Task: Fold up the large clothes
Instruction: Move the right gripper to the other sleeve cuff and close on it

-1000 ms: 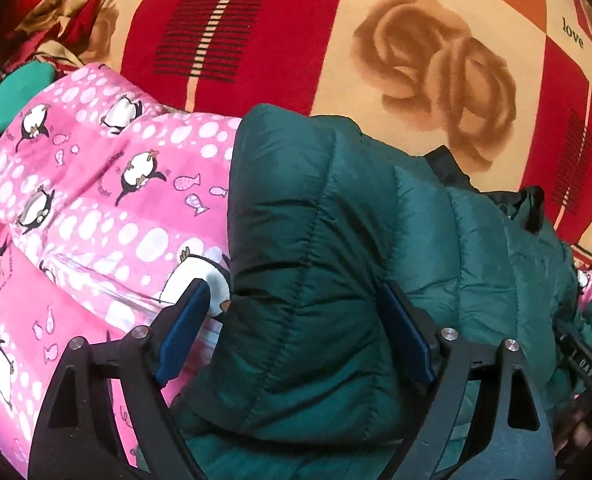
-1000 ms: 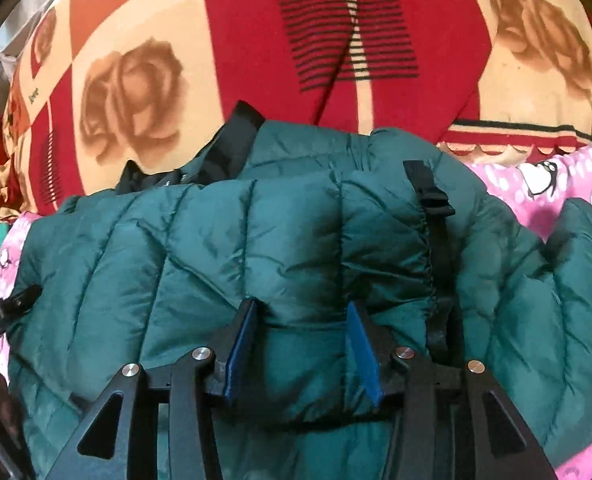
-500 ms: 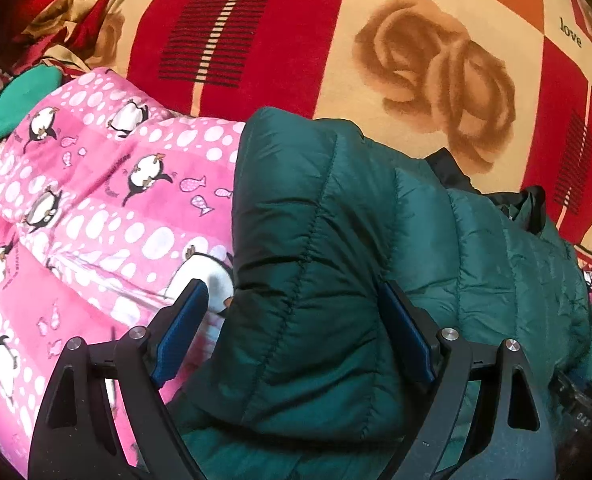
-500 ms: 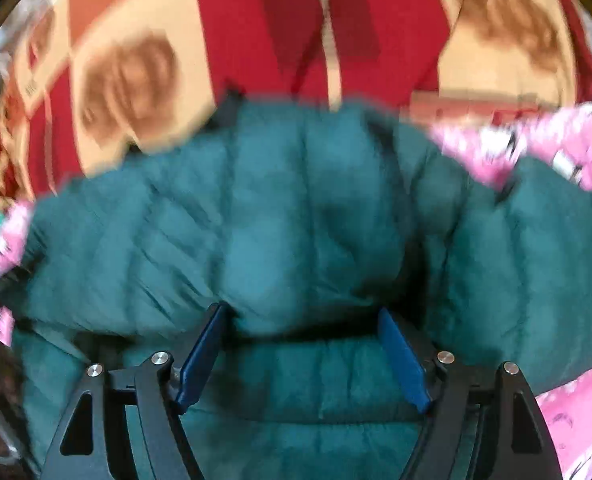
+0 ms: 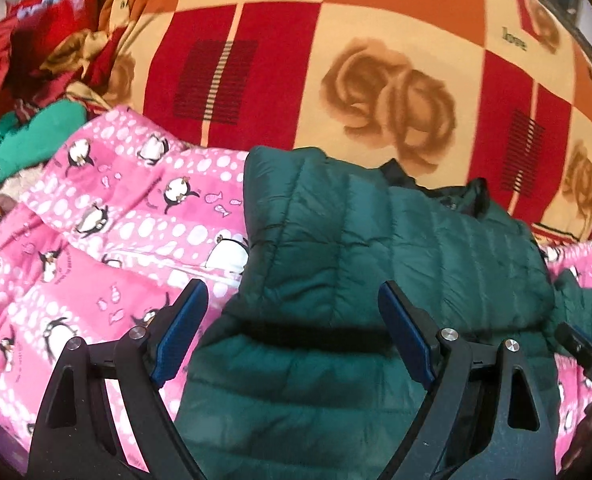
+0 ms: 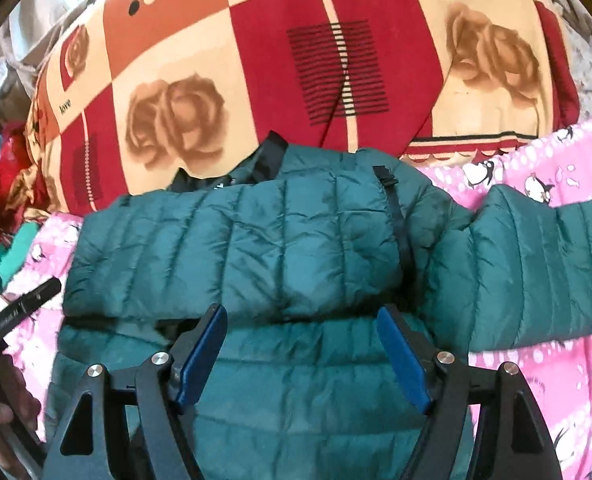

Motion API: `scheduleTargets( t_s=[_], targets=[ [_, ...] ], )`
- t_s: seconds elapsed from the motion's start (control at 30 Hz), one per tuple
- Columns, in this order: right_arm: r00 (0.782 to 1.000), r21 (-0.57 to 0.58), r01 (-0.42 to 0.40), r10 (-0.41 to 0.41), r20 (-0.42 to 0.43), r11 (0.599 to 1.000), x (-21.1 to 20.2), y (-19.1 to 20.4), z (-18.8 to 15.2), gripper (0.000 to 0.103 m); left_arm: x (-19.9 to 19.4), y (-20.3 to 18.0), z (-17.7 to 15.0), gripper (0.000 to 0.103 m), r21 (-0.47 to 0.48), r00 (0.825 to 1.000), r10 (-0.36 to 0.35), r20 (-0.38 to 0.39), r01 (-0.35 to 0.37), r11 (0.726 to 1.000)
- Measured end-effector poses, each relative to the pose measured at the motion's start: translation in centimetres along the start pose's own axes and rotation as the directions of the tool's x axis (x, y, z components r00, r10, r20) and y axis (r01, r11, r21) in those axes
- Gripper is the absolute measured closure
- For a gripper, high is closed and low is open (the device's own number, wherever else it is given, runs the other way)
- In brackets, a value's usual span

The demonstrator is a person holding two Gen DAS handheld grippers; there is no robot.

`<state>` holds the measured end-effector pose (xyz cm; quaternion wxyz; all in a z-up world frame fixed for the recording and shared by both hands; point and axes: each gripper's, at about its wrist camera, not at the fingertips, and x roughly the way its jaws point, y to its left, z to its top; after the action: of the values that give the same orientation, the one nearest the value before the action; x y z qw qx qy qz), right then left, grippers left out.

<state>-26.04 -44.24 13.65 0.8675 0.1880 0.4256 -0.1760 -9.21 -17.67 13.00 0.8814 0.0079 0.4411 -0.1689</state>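
Note:
A dark green quilted puffer jacket (image 5: 376,248) lies on a pink penguin-print blanket (image 5: 108,224). Its upper part is folded over the lower part, seen in the right wrist view (image 6: 296,248). One sleeve (image 6: 536,264) sticks out to the right. My left gripper (image 5: 292,324) is open, its blue pads just above the jacket's near left part, holding nothing. My right gripper (image 6: 302,352) is open over the jacket's lower middle, just below the fold edge, holding nothing.
A red, cream and orange rose-print blanket (image 5: 376,60) lies beyond the jacket. A green garment (image 5: 36,136) and red cloth (image 5: 24,40) lie at the far left. The other gripper's tip (image 6: 24,304) shows at the left edge of the right wrist view.
My right gripper opened and let go of the folded jacket edge, then drew back. My left gripper stayed open and pulled back and up, so more of the bed shows.

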Motion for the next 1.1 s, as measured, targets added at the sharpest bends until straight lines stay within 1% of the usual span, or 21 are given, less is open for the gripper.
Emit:
scheduleTargets(
  t_s=[0.13,0.2,0.33,0.43,0.53,0.7,0.8,0.9,1.03,1.1],
  targets=[
    [1.000,0.002,-0.001,0.001,-0.018,1.000,-0.8,0.9,-0.3,0.028,-1.9,-0.8,-0.9,0.016,0.016,1.000,-0.004,0.011,0.004,1.000],
    [1.000,-0.008,0.013,-0.013,-0.022,1.000,-1.1,0.9,-0.3,0.028,-2.5,-1.3,-1.6,0.016,0.024,1.000,-0.009,0.014,0.009,1.000],
    [0.999,-0.029,0.031,-0.032,-0.040,0.999,-1.5,1.2,-0.4,0.028,-2.5,-2.5,-2.9,0.016,0.039,1.000,-0.009,0.017,0.008,0.999],
    [0.998,-0.042,0.035,-0.037,-0.045,0.998,-1.4,1.6,-0.8,0.028,-1.9,-3.6,-3.4,0.016,0.071,1.000,-0.020,-0.012,0.021,0.997],
    [0.999,-0.016,0.009,-0.010,-0.048,1.000,-1.1,1.9,-1.5,0.028,-2.0,-4.1,-3.7,0.016,0.096,1.000,-0.009,0.007,0.008,0.995],
    [0.998,-0.009,0.003,-0.004,-0.062,1.000,-0.2,2.9,-2.5,0.027,-2.1,-4.1,-4.3,0.016,0.117,0.999,-0.025,0.023,0.022,0.993],
    [0.999,-0.005,0.012,-0.012,-0.038,1.000,-0.3,3.4,-2.7,0.027,-2.2,-3.9,-4.4,0.016,0.124,0.999,-0.029,0.040,0.024,0.992],
    [1.000,0.011,0.009,-0.009,-0.011,1.000,-0.4,3.6,-2.9,0.027,-2.6,-3.4,-4.8,0.016,0.120,0.997,-0.052,0.059,0.044,0.992],
    [0.999,0.019,0.007,-0.008,0.032,1.000,-0.6,3.7,-3.3,0.027,-2.8,-2.9,-5.7,0.016,0.129,0.995,-0.057,0.078,0.046,0.991],
    [0.999,0.008,0.019,-0.020,0.049,1.000,-0.7,3.5,-3.7,0.026,-3.0,-2.7,-6.1,0.016,0.141,0.995,-0.046,0.089,0.034,0.989]
  ],
)
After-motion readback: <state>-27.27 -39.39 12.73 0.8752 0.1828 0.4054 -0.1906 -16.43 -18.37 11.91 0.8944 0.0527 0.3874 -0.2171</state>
